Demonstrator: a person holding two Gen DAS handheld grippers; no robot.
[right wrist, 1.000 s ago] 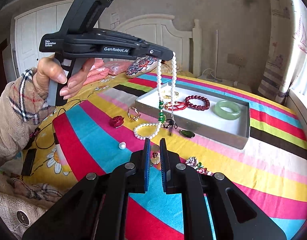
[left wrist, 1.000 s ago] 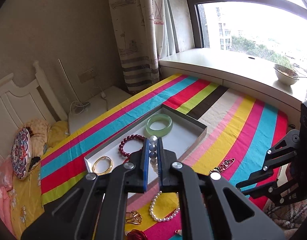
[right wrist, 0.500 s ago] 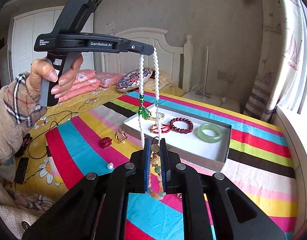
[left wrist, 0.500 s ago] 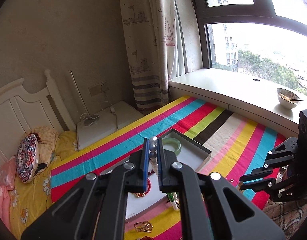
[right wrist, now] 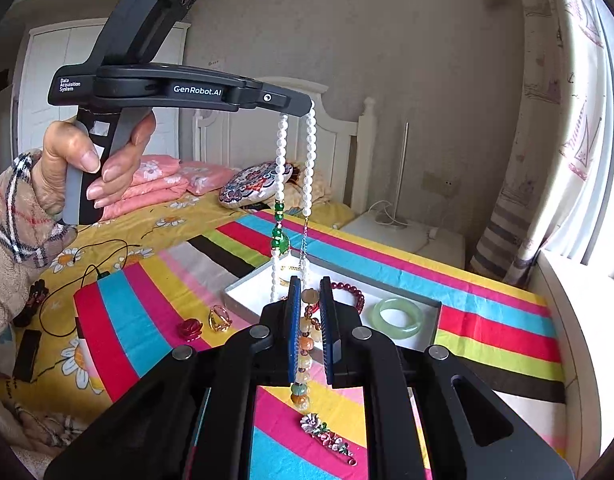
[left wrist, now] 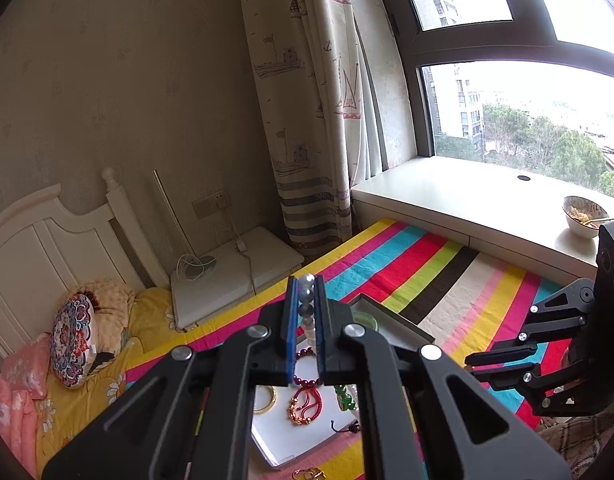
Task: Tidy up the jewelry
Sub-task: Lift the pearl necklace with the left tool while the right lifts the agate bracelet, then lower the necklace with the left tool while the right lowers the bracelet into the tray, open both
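My left gripper (left wrist: 306, 278) is shut on the top of a white pearl necklace (right wrist: 281, 160). In the right wrist view a hand holds this left gripper (right wrist: 309, 106) high, and the necklace hangs from it in two strands with a green pendant (right wrist: 280, 242), above the near end of the white tray (right wrist: 431, 312). My right gripper (right wrist: 310, 280) is shut on a strand of cream and orange beads (right wrist: 305, 342) that dangles below its pads. In the left wrist view the right gripper (left wrist: 479, 360) shows side-on at the right edge.
The tray (left wrist: 275, 436) holds a green bangle (right wrist: 397, 316), a dark red bead bracelet (right wrist: 355, 292), a gold bangle (left wrist: 267, 400) and a red cord bracelet (left wrist: 305, 404). On the striped cloth lie a red rose piece (right wrist: 189, 328), a gold ring (right wrist: 219, 318) and a flower brooch (right wrist: 327, 432).
Both grippers have risen. The pearl necklace's lower loop has come off the cloth and now hangs free over the tray. The bead strand has lifted with the right gripper.
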